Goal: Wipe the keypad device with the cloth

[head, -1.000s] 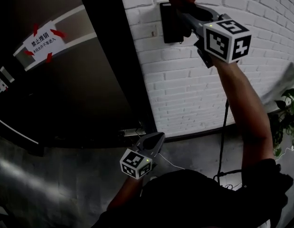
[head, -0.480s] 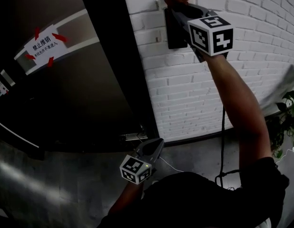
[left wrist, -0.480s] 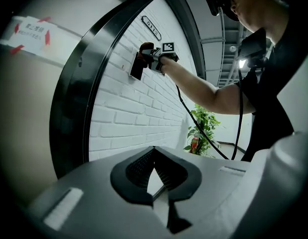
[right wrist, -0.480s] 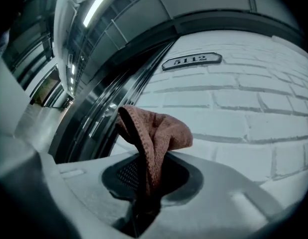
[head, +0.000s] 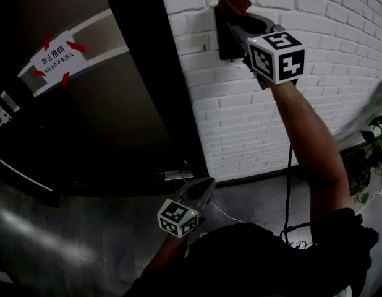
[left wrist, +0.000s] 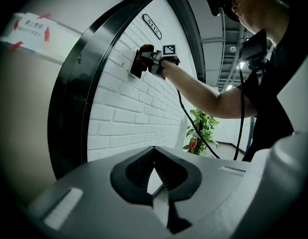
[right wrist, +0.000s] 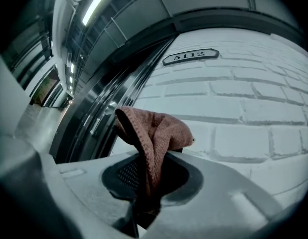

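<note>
Rust-red cloth (right wrist: 154, 133), pinched by the right gripper (right wrist: 152, 176), presses the keypad device (head: 224, 42) just ahead. That thin hold might slip, and bare jaws would scrape it. The left gripper (head: 202, 191) hangs closed, empty.

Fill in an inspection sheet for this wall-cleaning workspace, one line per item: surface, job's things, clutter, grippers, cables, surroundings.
Surface: white brick wall, upright, painted, no marks seen.
Job's things: black keypad device mounted on the wall; reddish-brown cloth bunched at the device's top edge, contact not certain.
Clutter: nothing seen.
Grippers: right gripper raised to the device, jaws shut on the cloth; left gripper held low, jaws together, nothing between them.
Cables: black cable hanging beside the right arm; thin white cable by the left gripper.
Surroundings: dark door with a white sign left of the wall; number plate above; potted plant at right.
</note>
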{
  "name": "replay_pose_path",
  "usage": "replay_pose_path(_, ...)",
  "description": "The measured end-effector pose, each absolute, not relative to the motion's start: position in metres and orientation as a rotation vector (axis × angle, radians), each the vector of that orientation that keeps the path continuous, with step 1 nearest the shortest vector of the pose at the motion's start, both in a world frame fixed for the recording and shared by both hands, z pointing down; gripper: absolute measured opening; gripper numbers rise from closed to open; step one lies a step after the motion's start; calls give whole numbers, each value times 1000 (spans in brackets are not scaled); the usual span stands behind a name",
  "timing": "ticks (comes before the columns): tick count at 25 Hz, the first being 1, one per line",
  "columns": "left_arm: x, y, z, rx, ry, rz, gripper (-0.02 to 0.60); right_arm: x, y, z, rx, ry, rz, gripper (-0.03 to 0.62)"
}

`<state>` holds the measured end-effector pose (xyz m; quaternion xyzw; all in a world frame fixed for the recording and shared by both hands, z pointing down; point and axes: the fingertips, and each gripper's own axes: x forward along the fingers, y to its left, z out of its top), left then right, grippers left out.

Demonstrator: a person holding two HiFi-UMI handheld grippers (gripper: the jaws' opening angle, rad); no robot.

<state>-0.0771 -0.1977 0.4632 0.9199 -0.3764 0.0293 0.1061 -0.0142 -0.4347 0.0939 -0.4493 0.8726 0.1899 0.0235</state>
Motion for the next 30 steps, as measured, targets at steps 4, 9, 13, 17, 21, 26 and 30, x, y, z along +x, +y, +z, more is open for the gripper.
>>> replay_pose_path(4,-76,-197,463,2712,-1099,88,17,-13,-435,108,-1395,2714,559,58)
replay_pose_path(9,-76,-197,463,2714,-1097,87,17,-11,-435,125,-1391,2731,519,58)
replay_pose_path(13,-78,-198,463,2713,-1105,86,17,-10,-435,138,-1397,2743,495,58)
replay_pose_path(17,-78,-198,464,2709,-1103,85,17,-10,-436,153,-1406,2764,475,58)
replay_pose_path(21,-78,-198,464,2709,-1101,86,17,-8,-435,169,-1413,2784,456,58)
replay_pose_path(26,-78,-197,464,2709,-1102,85,17,-10,-435,186,-1423,2810,442,58)
replay_pose_path(30,-78,-197,463,2710,-1101,83,17,-10,-435,198,-1439,2823,430,58)
